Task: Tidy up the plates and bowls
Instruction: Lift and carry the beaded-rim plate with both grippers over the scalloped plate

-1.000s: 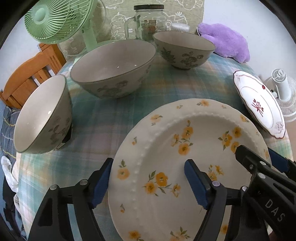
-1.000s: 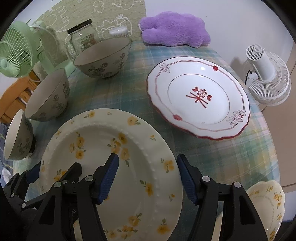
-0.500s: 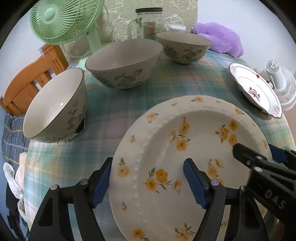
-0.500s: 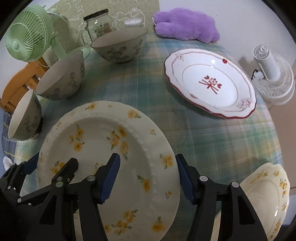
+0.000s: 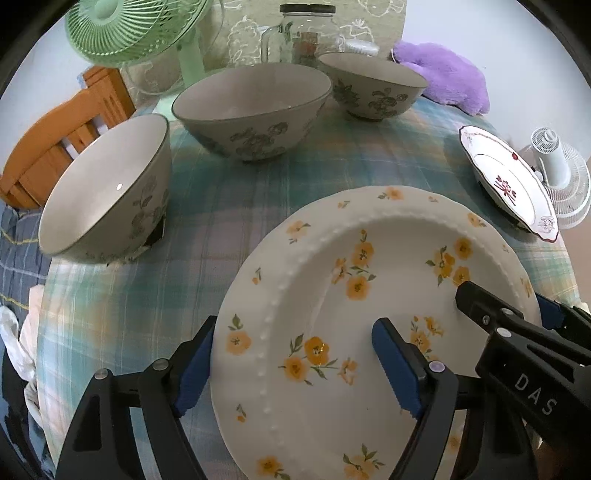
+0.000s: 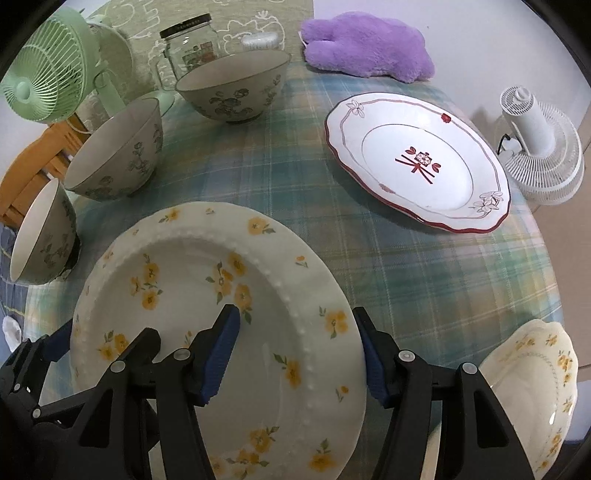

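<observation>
A cream plate with yellow flowers [image 5: 369, 295] [image 6: 207, 295] is held over the checked tablecloth. My left gripper [image 5: 295, 365] straddles its left rim, one finger under and one on top. My right gripper [image 6: 299, 354] straddles its right rim the same way. Both jaws stand wide, and I cannot tell if they press the plate. Three grey floral bowls [image 5: 255, 110] [image 5: 110, 192] [image 5: 369, 86] stand at the back left. A white plate with a red rim [image 6: 417, 162] lies at the right. A small yellow-flowered dish [image 6: 532, 391] sits at the near right edge.
A green fan [image 5: 136, 29], a glass jar [image 5: 306, 33] and a purple plush [image 6: 365, 48] line the far side. A white fan [image 6: 539, 144] stands beyond the right table edge. A wooden chair [image 5: 62, 140] is at the left.
Both grippers and the yellow-flowered plate have drawn back toward the near side of the table. The bowls and the red-rimmed plate now look farther away.
</observation>
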A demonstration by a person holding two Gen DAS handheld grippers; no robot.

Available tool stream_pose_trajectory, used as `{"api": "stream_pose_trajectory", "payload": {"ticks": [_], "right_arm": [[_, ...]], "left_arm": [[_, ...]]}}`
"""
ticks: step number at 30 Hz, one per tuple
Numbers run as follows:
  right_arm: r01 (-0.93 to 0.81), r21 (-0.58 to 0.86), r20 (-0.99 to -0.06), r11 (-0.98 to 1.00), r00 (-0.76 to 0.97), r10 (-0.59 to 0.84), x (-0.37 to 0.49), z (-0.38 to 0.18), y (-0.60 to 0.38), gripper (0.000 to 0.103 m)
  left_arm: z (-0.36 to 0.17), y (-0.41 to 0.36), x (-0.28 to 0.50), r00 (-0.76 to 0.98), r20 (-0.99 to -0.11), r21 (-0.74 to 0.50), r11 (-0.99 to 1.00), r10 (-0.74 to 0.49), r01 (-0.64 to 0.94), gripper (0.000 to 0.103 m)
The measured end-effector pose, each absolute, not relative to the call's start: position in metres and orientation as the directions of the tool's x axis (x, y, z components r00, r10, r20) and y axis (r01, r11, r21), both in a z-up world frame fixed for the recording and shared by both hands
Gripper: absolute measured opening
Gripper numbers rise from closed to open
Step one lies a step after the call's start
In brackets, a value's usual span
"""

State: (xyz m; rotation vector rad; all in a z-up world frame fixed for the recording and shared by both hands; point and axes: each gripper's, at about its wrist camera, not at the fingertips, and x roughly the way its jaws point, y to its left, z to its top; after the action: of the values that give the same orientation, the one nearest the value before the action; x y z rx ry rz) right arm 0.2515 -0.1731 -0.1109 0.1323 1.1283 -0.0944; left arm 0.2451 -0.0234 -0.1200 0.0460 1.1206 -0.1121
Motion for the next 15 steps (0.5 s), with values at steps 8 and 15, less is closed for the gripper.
{"api": "stream_pose_trajectory", "payload": {"ticks": [8,15], "right_arm": [[0.152,0.044,-0.906,0.987,0.422,-0.025,0.237,-0.095,-0.165,0.064],[0.161,0.029,-0.893,0.987,0.448,-0.046,0.216,-0.069,-0.154,0.064]], "left_arm": [[-0.104,-0.017,0.230,0.434,-0.897,-0.029,0.993,-0.078,0.118,0.081],[-0.079,-0.003,0.211,0.453,-0.885,-0.053,0.991,-0.105,0.127,0.080]]}}
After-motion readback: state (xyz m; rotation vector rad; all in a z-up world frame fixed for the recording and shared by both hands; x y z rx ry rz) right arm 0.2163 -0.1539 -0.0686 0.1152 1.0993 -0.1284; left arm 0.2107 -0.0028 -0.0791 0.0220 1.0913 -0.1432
